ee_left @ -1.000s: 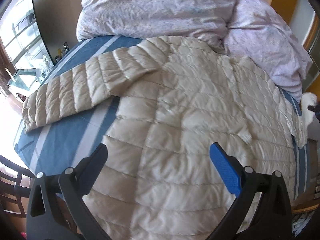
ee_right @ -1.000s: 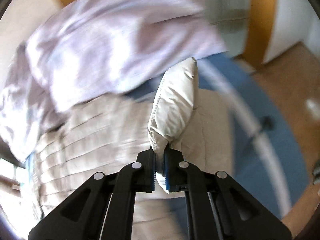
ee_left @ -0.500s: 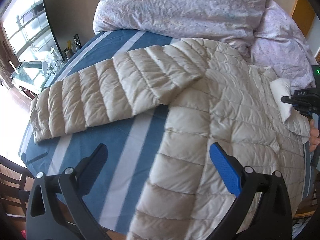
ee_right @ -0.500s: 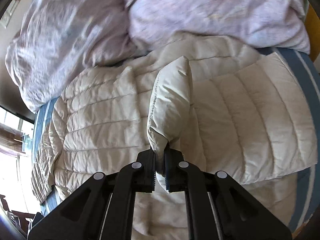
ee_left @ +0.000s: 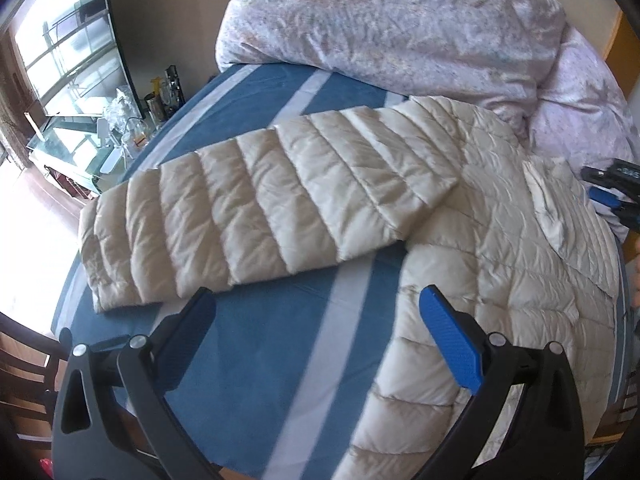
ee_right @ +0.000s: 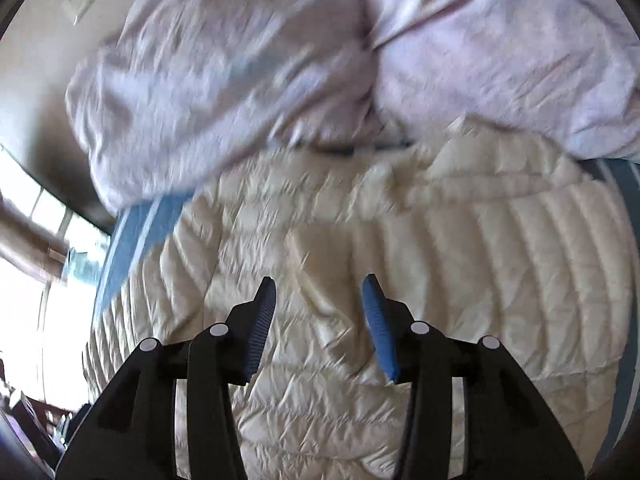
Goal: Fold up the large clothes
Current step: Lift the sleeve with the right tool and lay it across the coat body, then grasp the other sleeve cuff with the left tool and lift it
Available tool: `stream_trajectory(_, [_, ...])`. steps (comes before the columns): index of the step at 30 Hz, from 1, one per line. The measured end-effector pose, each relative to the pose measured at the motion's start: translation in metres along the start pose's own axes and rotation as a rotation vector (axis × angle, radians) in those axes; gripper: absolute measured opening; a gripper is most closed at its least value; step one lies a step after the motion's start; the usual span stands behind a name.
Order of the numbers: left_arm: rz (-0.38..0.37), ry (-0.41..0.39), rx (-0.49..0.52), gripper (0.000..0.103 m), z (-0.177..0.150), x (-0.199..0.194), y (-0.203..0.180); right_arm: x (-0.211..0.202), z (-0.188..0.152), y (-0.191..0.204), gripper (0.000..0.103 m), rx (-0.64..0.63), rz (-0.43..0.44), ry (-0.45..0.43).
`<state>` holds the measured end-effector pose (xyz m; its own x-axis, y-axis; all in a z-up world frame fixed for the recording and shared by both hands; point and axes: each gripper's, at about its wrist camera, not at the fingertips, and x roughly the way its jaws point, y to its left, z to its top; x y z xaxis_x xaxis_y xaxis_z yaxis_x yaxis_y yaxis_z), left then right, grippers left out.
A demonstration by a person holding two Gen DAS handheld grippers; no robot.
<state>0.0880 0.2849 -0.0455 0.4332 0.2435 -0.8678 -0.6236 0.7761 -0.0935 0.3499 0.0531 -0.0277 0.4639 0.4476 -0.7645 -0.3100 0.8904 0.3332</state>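
A cream quilted puffer jacket (ee_left: 492, 264) lies spread on a blue bed with pale stripes (ee_left: 256, 336). Its left sleeve (ee_left: 256, 216) stretches out flat to the left over the sheet. My left gripper (ee_left: 316, 312) is open and empty, above the bare sheet between that sleeve and the jacket's body. The other sleeve lies folded over the jacket's body (ee_right: 320, 280). My right gripper (ee_right: 320, 300) is open and empty just above it, and also shows at the right edge of the left wrist view (ee_left: 612, 196).
A crumpled lilac duvet (ee_left: 400, 20) is heaped at the head of the bed, also in the right wrist view (ee_right: 280, 60). A glass side table with bottles (ee_left: 120, 136) and a window stand at the left. A dark wooden chair (ee_left: 24, 364) is at the bed's near left corner.
My right gripper opened and let go of the right sleeve, which now lies on the jacket's body. My left gripper moved left, from over the jacket's body toward the outstretched left sleeve.
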Motion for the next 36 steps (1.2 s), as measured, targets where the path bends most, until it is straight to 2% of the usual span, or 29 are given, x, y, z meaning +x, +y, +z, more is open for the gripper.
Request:
stream_trajectory(4, [0.009,0.005,-0.019,0.101,0.007,0.006,0.014,0.021,0.000,-0.021,0.047,0.041,-0.135,0.051])
stream_trajectory(8, [0.025,0.007,-0.031,0.101,0.012,0.010,0.025,0.047,-0.018,-0.023,0.047,0.050,-0.180,0.116])
stream_trajectory(11, [0.033,0.013,-0.064,0.101,0.014,0.013,0.039,0.063,-0.024,-0.013,0.047,0.035,-0.199,0.134])
stream_trajectory(16, [0.053,0.015,-0.117,0.101,0.016,0.013,0.071,0.090,-0.040,0.009,0.052,-0.047,-0.291,0.164])
stream_trajectory(20, [0.084,0.024,-0.156,0.101,0.016,0.011,0.099,0.096,-0.049,0.028,0.053,-0.154,-0.388,0.127])
stream_trajectory(26, [0.109,0.044,-0.298,0.101,0.011,0.010,0.158,0.098,-0.043,0.018,0.058,-0.091,-0.357,0.166])
stream_trajectory(31, [0.070,0.067,-0.420,0.101,0.004,0.016,0.202,0.099,-0.042,0.017,0.060,-0.088,-0.367,0.187])
stream_trajectory(33, [0.061,0.071,-0.433,0.101,0.003,0.020,0.210,0.097,-0.044,0.020,0.061,-0.088,-0.369,0.190])
stream_trajectory(36, [0.046,0.091,-0.448,0.092,0.003,0.028,0.217,0.099,-0.045,0.023,0.062,-0.087,-0.369,0.194])
